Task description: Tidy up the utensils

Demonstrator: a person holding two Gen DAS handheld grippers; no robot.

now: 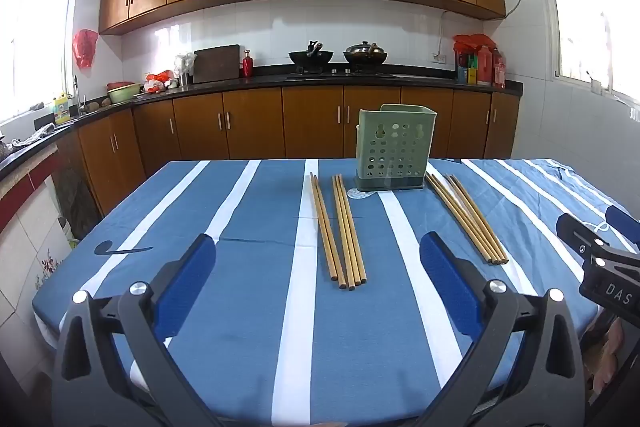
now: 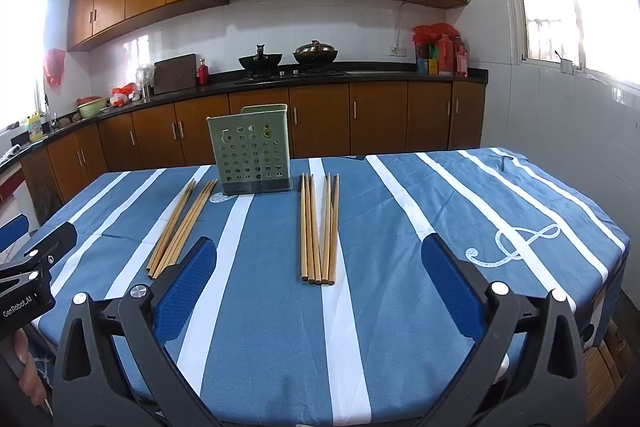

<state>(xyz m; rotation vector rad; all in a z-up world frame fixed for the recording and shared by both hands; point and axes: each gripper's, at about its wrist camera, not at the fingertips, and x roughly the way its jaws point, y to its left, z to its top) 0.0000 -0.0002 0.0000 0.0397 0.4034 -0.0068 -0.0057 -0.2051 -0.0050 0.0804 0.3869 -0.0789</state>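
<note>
A table under a blue cloth with white stripes (image 1: 256, 307) carries a pale green perforated utensil holder (image 1: 394, 149), standing upright near the far edge. Two bundles of wooden chopsticks lie flat on the cloth in front of it: the left bundle (image 1: 340, 231) just left of the holder, the right bundle (image 1: 466, 219) just right of it, both with their thick ends toward the cameras. The left gripper (image 1: 316, 259) hangs low over the near edge with its blue-padded jaws spread wide and nothing between them. The right gripper (image 2: 318, 261) is likewise spread and empty, facing the right bundle.
</note>
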